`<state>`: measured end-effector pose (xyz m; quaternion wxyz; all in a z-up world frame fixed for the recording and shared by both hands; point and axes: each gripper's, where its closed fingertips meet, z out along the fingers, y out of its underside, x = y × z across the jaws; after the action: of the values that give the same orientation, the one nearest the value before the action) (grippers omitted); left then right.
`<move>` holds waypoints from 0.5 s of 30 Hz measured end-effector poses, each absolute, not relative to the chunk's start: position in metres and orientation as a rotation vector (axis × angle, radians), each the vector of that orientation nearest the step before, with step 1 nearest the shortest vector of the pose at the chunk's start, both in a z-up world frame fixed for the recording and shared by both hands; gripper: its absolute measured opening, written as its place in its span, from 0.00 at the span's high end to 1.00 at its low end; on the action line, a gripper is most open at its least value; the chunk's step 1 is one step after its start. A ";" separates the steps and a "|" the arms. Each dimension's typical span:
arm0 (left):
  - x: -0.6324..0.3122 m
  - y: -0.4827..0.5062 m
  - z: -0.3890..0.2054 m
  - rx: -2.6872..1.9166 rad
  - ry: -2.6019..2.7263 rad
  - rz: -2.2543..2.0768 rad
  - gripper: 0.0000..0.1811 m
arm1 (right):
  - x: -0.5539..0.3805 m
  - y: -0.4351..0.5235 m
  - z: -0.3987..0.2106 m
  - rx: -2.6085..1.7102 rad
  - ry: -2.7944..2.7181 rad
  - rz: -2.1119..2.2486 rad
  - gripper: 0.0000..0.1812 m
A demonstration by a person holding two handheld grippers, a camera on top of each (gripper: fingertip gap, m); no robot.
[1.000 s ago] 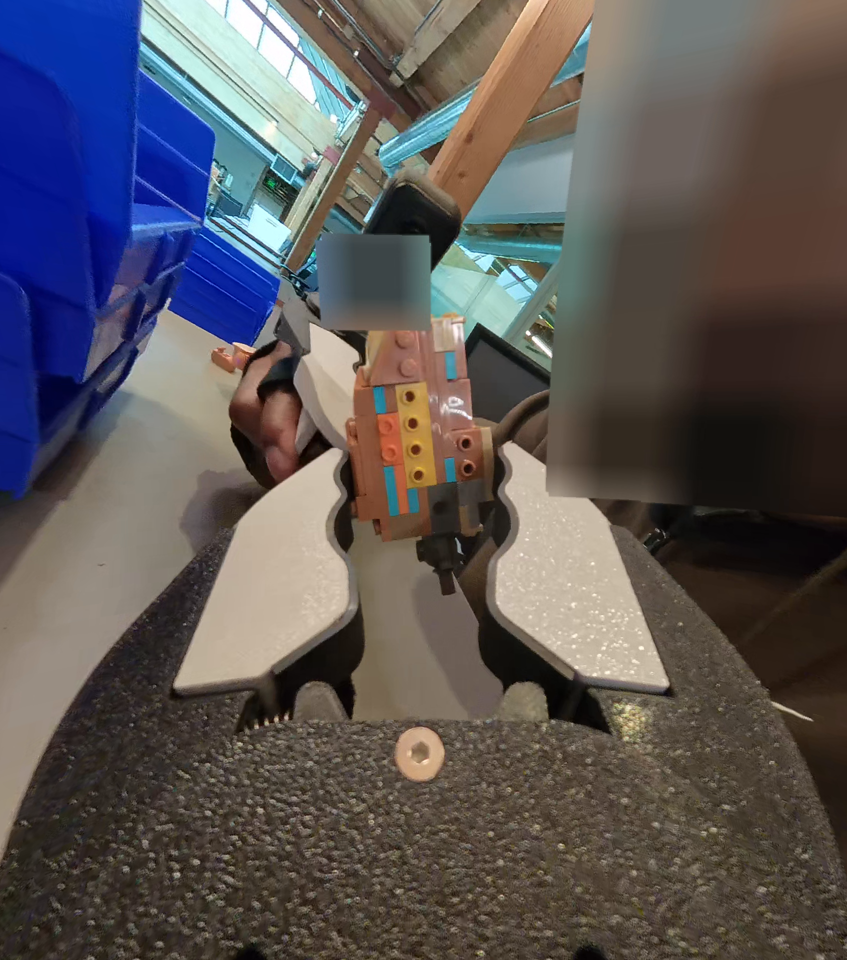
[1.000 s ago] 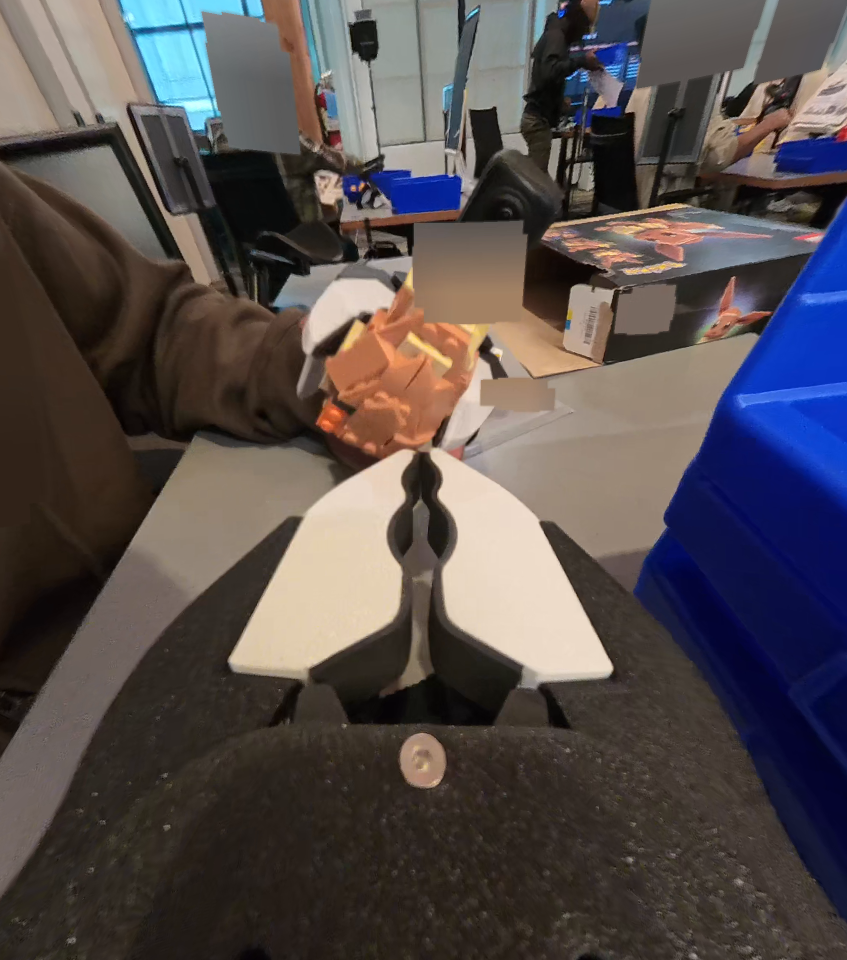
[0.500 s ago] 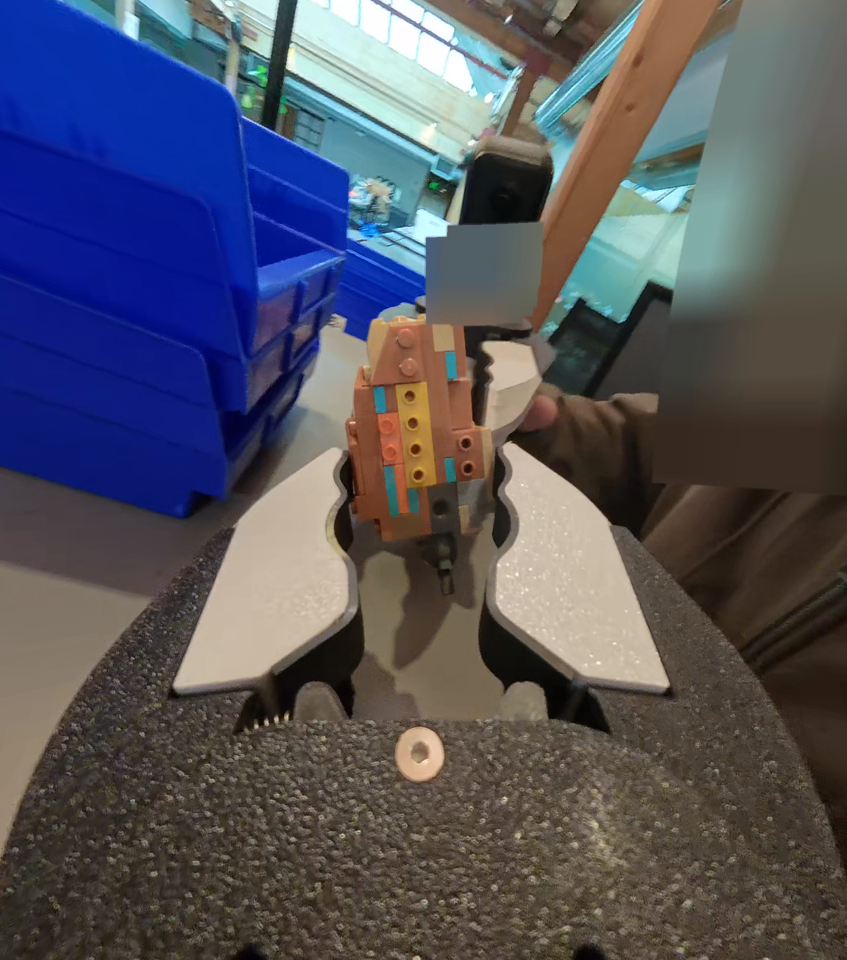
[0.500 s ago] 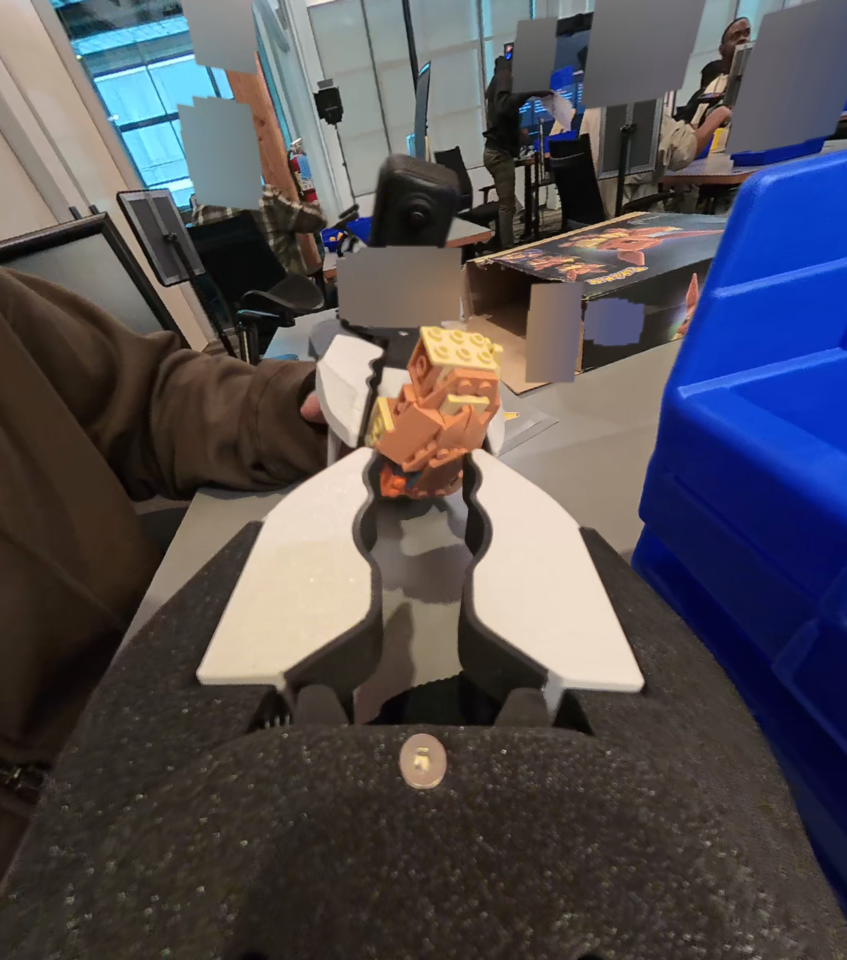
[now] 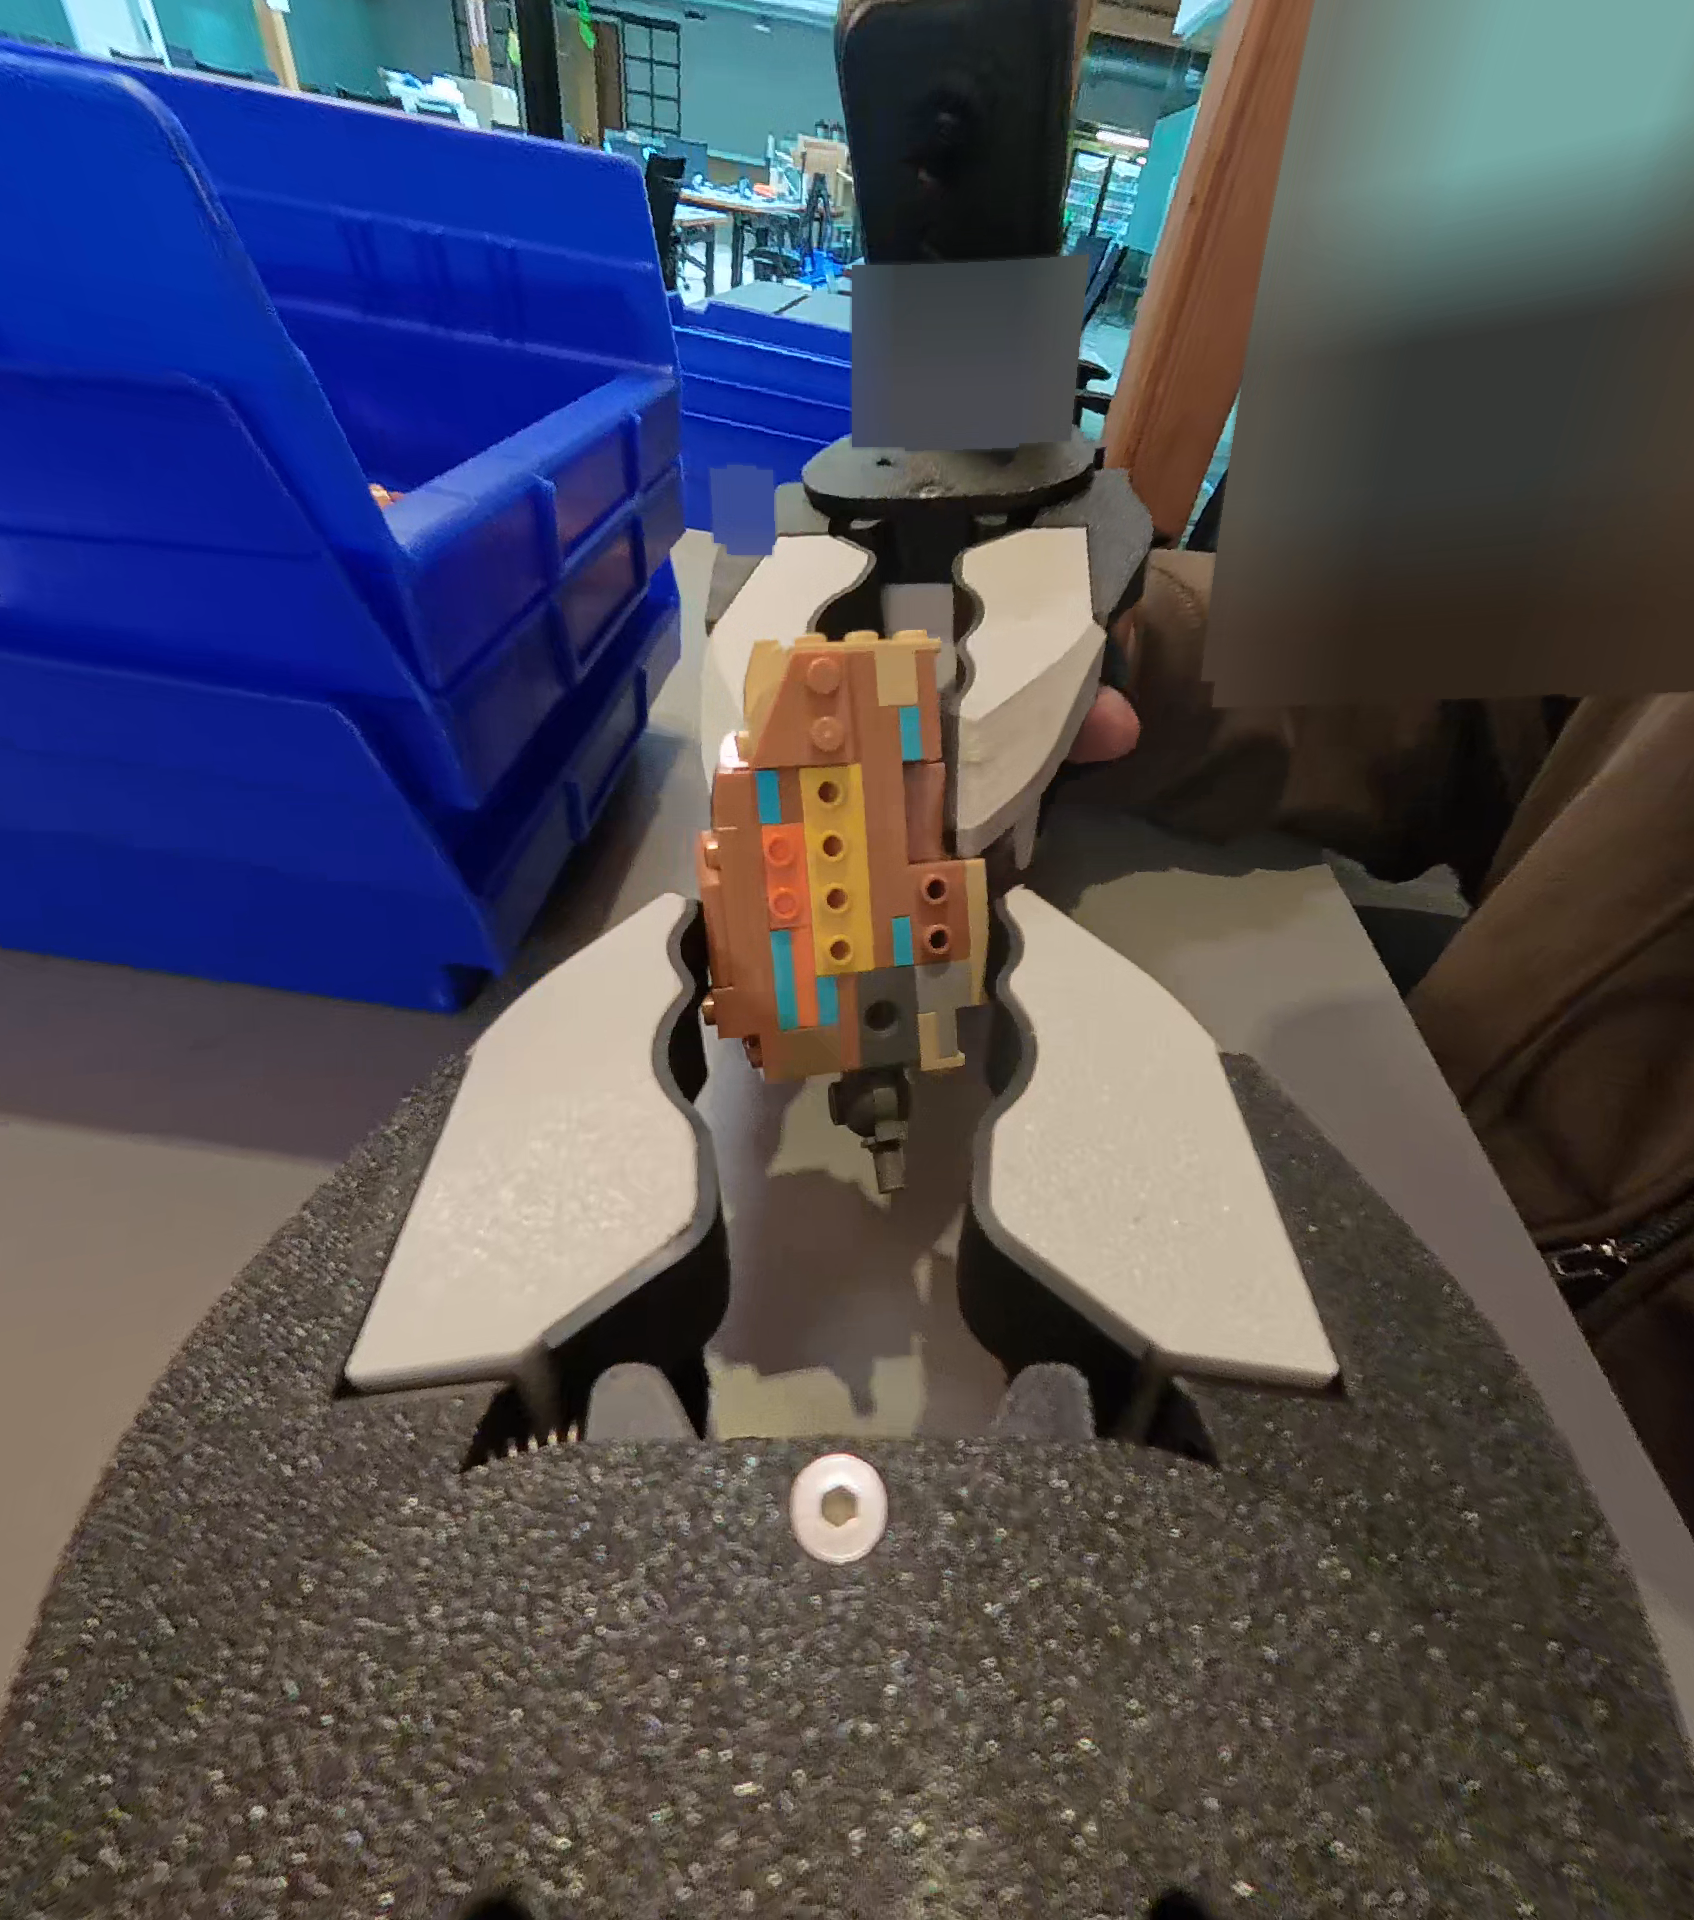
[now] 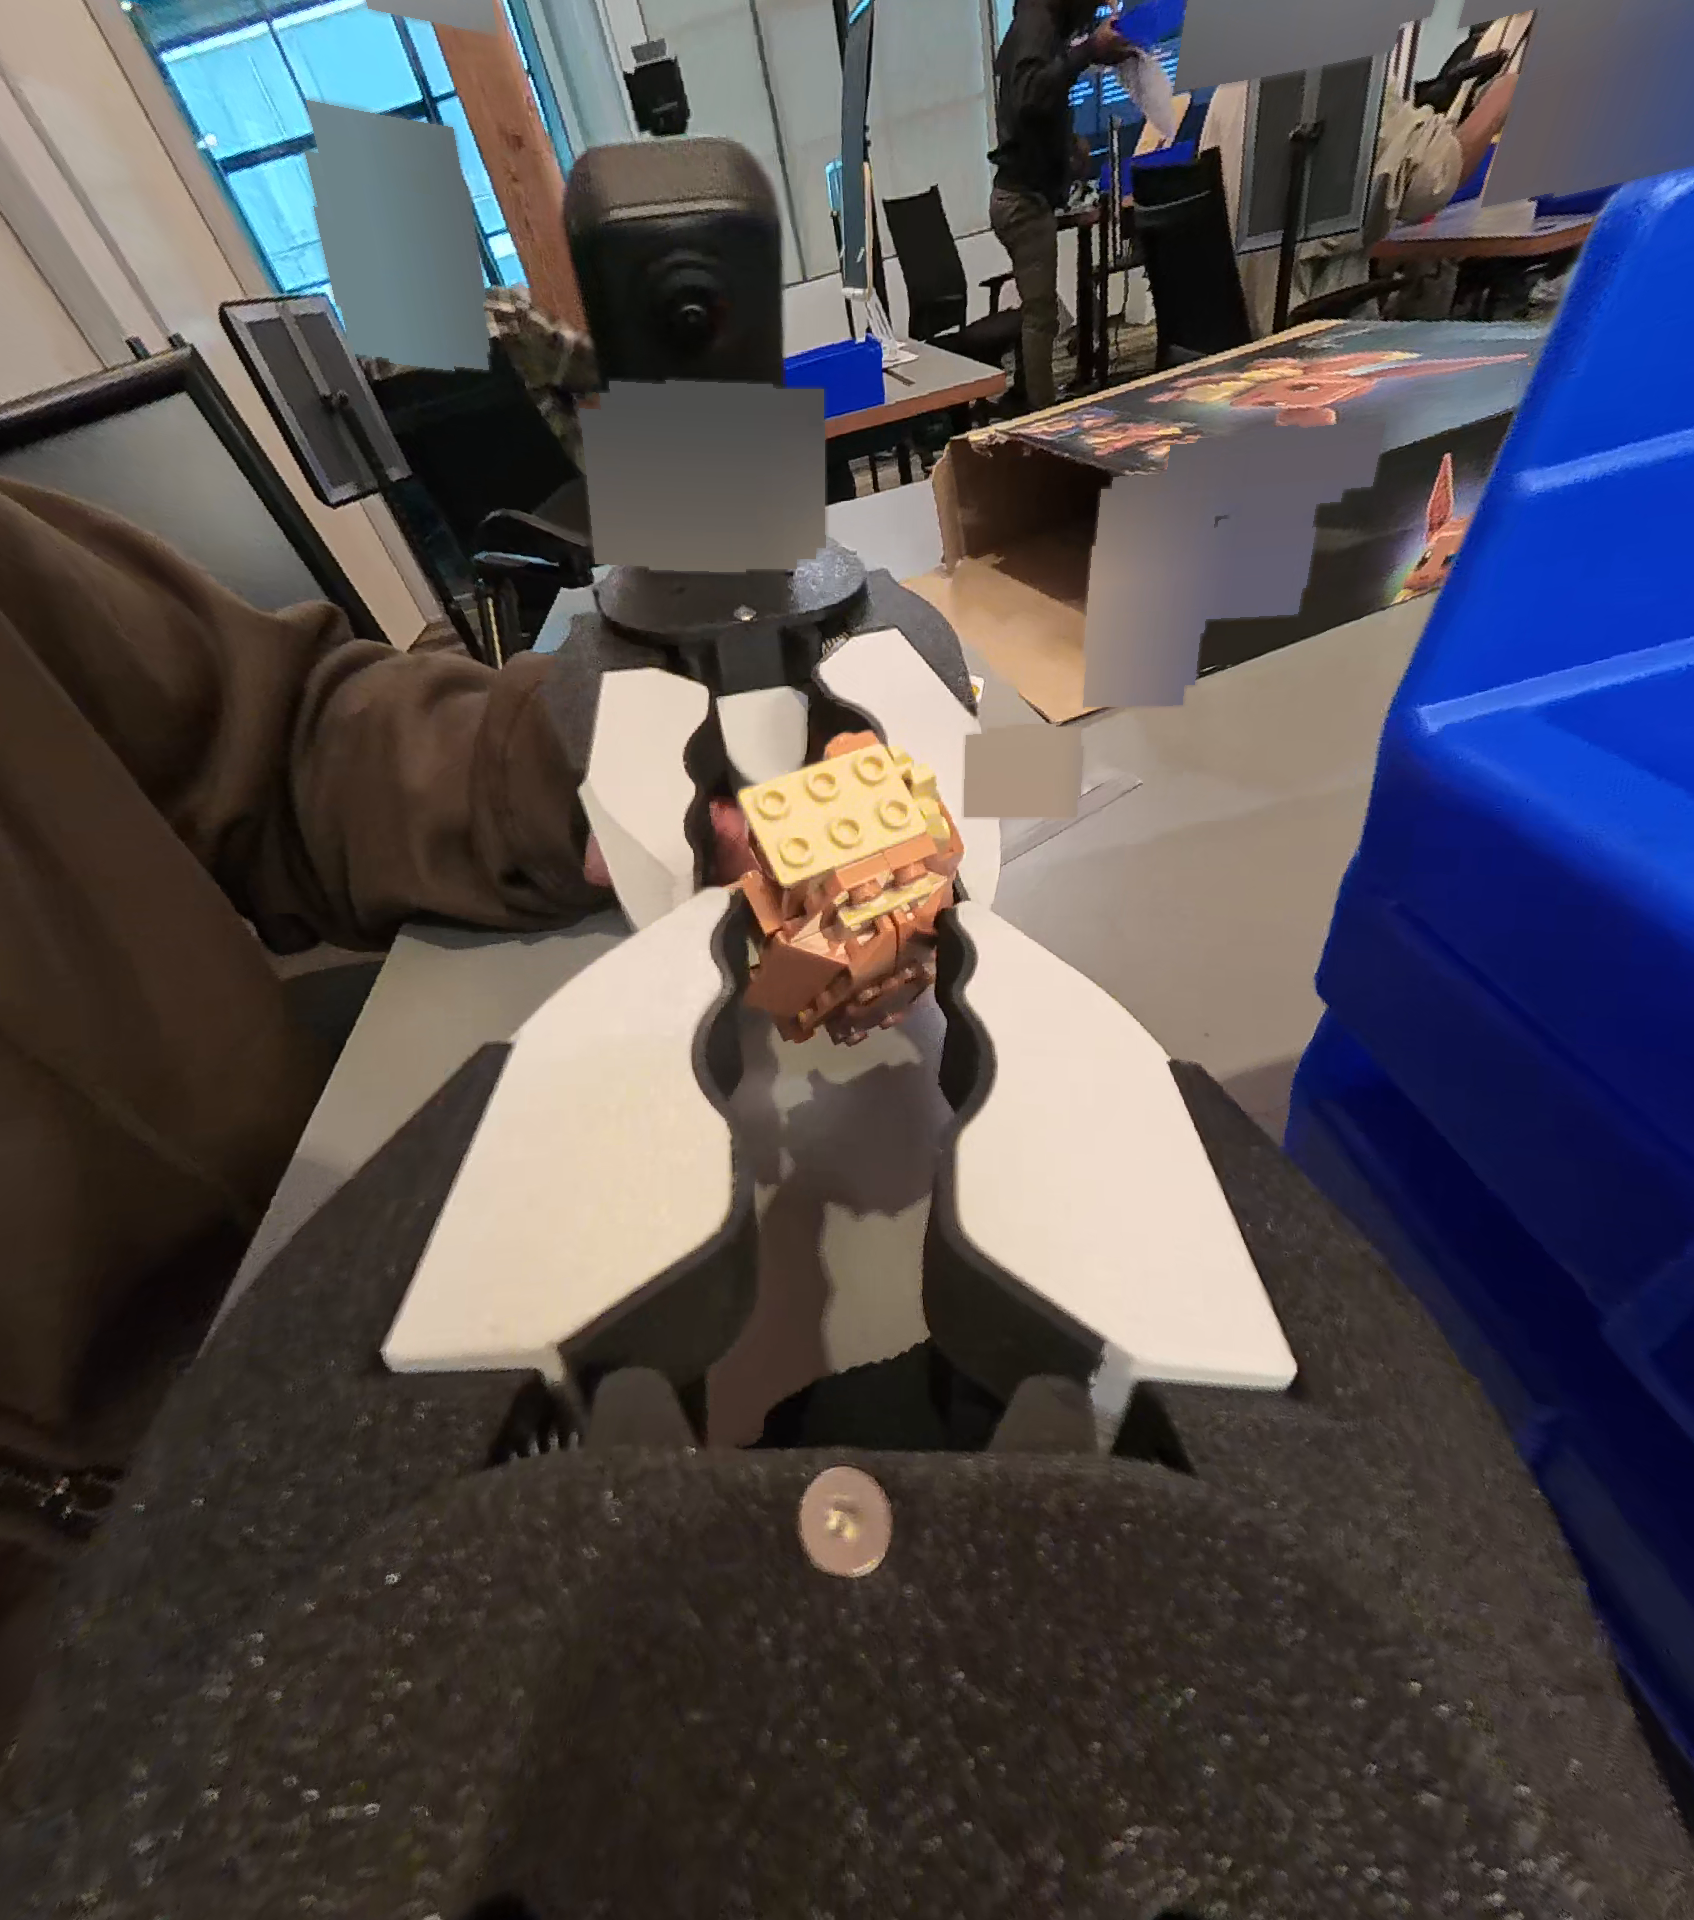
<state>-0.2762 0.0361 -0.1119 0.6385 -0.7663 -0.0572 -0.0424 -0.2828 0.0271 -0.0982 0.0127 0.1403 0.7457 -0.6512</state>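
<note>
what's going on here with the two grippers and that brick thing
A person holds a gripper in each hand over a grey table. The left gripper is shut on a small brown brick model, held above the table. The right gripper faces it from the other side, its fingers spread around the model's far end; contact there is unclear. Stacked blue bins stand beside them.

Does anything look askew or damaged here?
Nothing looks damaged. The brick model is held off the grey table between the left gripper and right gripper, tilted in the right wrist view. The cardboard box behind has a torn-open end.
</note>
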 end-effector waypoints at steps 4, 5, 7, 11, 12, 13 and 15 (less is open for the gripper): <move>-0.272 0.035 -0.115 -1.757 -0.160 -0.208 0.72 | -0.279 0.028 -0.102 0.377 2.351 -2.000 0.81; -0.272 0.035 -0.115 -1.759 -0.167 -0.228 0.72 | -0.278 0.028 -0.103 0.364 2.355 -1.991 0.81; -0.267 0.035 -0.115 -1.750 -0.167 -0.301 0.72 | -0.275 0.029 -0.104 0.321 2.356 -1.981 0.82; -0.265 0.034 -0.114 -1.732 -0.195 -0.382 0.72 | -0.272 0.030 -0.103 0.281 2.354 -1.977 0.82; -0.264 0.035 -0.114 -1.731 -0.200 -0.397 0.72 | -0.271 0.030 -0.104 0.274 2.355 -1.976 0.82; -0.263 0.034 -0.115 -1.729 -0.205 -0.417 0.72 | -0.271 0.030 -0.104 0.269 2.352 -1.976 0.82; -0.261 0.034 -0.115 -1.733 -0.209 -0.447 0.72 | -0.269 0.030 -0.104 0.253 2.350 -1.978 0.82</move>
<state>-0.2613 0.0343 -0.1153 0.6208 -0.7540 -0.0911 -0.1943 -0.2693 0.0296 -0.1039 0.0298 0.0819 0.7622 -0.6415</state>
